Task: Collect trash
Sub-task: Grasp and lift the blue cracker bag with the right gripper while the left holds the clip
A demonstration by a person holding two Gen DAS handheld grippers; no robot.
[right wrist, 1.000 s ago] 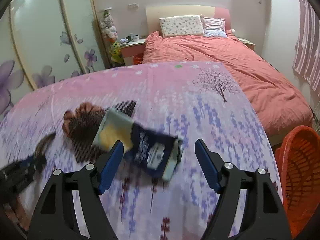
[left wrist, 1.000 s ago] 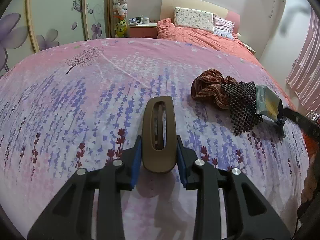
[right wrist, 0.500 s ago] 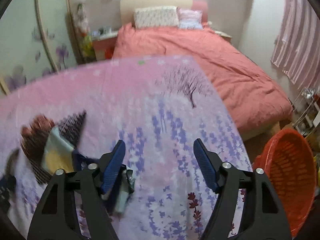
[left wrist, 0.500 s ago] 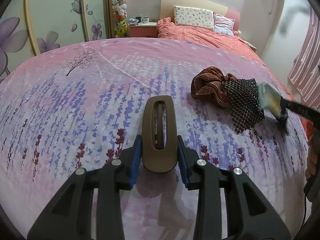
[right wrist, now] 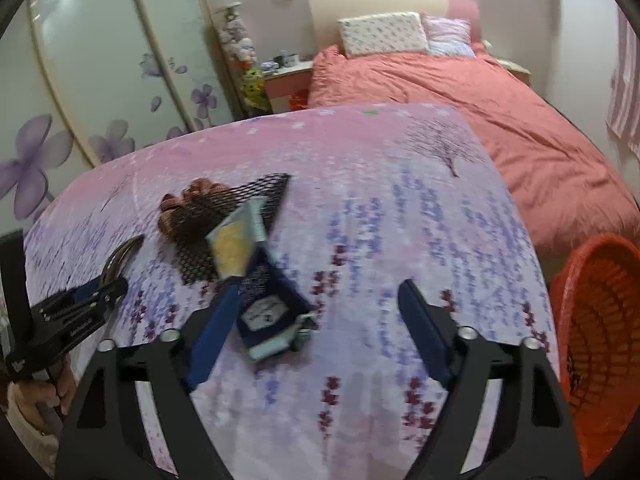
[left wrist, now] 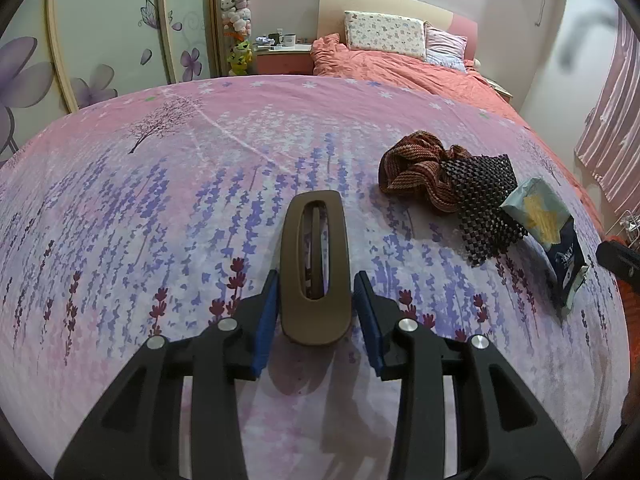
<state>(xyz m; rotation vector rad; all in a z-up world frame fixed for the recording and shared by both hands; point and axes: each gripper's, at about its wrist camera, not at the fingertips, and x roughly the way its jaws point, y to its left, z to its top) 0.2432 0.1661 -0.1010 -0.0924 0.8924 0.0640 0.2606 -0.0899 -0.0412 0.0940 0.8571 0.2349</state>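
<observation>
My left gripper point(left wrist: 316, 300) is shut on a brown oval hair clip point(left wrist: 314, 256) just above the purple flowered cover. A blue and yellow snack bag point(left wrist: 552, 232) lies on the cover at the right, beside a black mesh piece point(left wrist: 484, 196) and a striped brown cloth point(left wrist: 416, 168). In the right wrist view my right gripper point(right wrist: 316, 320) is open and empty. The snack bag point(right wrist: 256, 280) lies by its left finger point(right wrist: 216, 332). An orange basket point(right wrist: 596, 344) stands on the floor at the right.
The left gripper point(right wrist: 80, 304) with the clip shows at the left of the right wrist view. A second bed with a red quilt point(right wrist: 480, 96) and pillows lies behind. Wardrobe doors point(left wrist: 100, 28) with flower prints stand at the left.
The snack bag has left my right gripper and now lies on the cover. My right gripper swung right, then back towards the bag. The left gripper has held still with the clip.
</observation>
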